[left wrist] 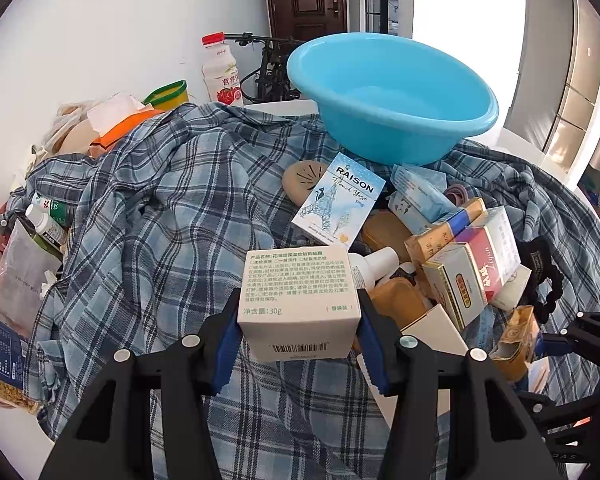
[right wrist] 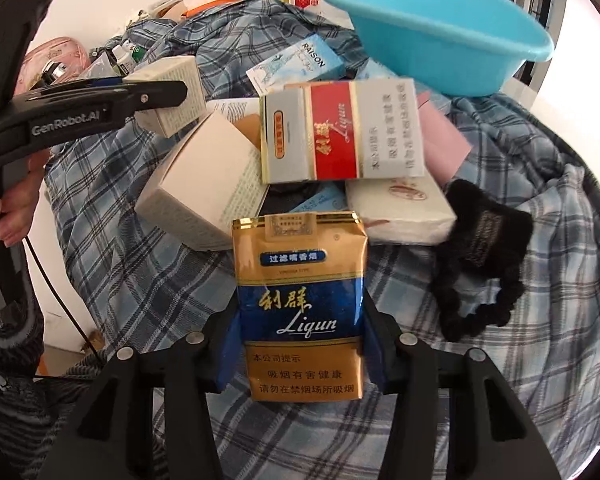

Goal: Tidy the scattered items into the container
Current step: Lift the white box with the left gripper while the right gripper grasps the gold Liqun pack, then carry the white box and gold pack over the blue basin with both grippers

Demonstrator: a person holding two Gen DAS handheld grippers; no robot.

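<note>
Two views, L wrist first:
L gripper (left wrist: 298,332): clamped on white box (left wrist: 298,300), pads on both sides, box held above plaid shirt (left wrist: 172,208).
Basin (left wrist: 392,96): blue, sits at far side on the shirt, nothing seen inside.
Pile: RAISON pack (left wrist: 338,200) leans just below basin; red pack (left wrist: 486,256) and other boxes to the right; black scrunchie (left wrist: 540,276) at far right.
Far left: milk bottle (left wrist: 220,70) by wall, upright.
R wrist view:
R gripper (right wrist: 302,340): closed on gold-blue pack (right wrist: 300,304), pads against its sides; no earlier frame to compare.
Red pack (right wrist: 340,132): flat, just beyond gold-blue pack, tissue pack (right wrist: 400,212) between and to the right.
Scrunchie (right wrist: 484,268): right of gold-blue pack, on shirt (right wrist: 540,360).
Basin (right wrist: 440,28): top right, well apart from both held items.
L gripper (right wrist: 168,94): at left w/ white box (right wrist: 172,96), a hand (right wrist: 16,200) on its handle.
</note>
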